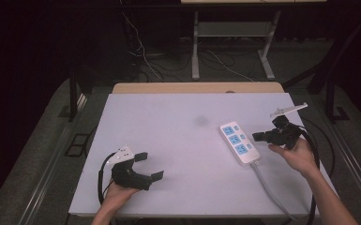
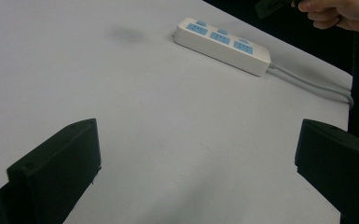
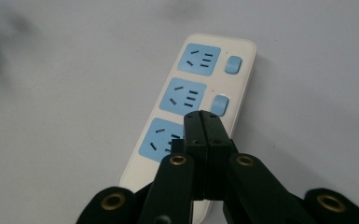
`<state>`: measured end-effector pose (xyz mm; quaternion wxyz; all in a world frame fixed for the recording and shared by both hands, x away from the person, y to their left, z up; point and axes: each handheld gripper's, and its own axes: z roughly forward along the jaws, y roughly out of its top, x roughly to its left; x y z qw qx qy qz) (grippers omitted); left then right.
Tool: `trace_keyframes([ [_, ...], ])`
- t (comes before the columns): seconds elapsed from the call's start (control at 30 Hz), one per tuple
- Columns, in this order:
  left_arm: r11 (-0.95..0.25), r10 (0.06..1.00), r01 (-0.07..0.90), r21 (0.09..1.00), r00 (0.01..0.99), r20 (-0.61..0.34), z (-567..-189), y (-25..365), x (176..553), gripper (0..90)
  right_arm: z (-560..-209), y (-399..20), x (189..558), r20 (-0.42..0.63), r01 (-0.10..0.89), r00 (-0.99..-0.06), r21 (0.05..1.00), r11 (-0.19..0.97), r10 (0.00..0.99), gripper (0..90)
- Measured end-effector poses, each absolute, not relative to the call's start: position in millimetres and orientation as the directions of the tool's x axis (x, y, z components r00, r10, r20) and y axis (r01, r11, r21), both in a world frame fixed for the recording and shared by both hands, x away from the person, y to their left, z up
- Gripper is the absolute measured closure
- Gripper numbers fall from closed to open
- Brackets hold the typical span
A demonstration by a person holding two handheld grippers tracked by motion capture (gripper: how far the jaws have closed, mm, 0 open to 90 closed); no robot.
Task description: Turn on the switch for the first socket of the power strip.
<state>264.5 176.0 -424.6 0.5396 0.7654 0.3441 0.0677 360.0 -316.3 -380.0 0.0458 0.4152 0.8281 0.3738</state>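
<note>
A white power strip (image 1: 238, 142) with three blue sockets and small blue switches lies on the right half of the table; its grey cable (image 1: 272, 192) runs off toward the front edge. My right gripper (image 1: 257, 137) hovers just right of the strip, jaws shut with nothing between them. In the right gripper view the shut tips (image 3: 202, 122) hang above the strip (image 3: 193, 102), over its nearest socket. My left gripper (image 1: 149, 165) rests at the front left of the table, jaws wide open and empty. The left gripper view looks across bare table between its fingers (image 2: 60, 163) to the strip (image 2: 221, 44).
The white tabletop (image 1: 169, 122) sits on a wooden board whose edge shows at the back. A faint dark smudge (image 1: 200, 120) marks the middle of the table. Beyond lie a dark floor, loose cables and a metal stand (image 1: 196, 47).
</note>
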Motion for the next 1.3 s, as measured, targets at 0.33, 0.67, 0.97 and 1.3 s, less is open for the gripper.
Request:
trace_keyframes([
  [0.33,-0.177,0.6,0.453,0.874,0.754,-0.269,-424,176,264,0.0,-368,-327,342,0.263,0.663,-0.62,0.678,0.316,0.739,87.1],
  [0.67,-0.17,0.601,0.452,0.875,0.752,-0.272,-424,176,264,0.0,-363,-335,320,0.308,0.674,-0.586,0.699,0.24,0.75,54.5],
  [0.97,-0.168,0.602,0.453,0.875,0.75,-0.273,-424,177,264,0.0,-366,-334,297,0.315,0.655,-0.583,0.727,0.205,0.749,10.6],
  [1.3,-0.168,0.603,0.455,0.874,0.749,-0.274,-424,177,264,0.0,-378,-330,272,0.318,0.631,-0.602,0.752,0.192,0.732,0.1],
])
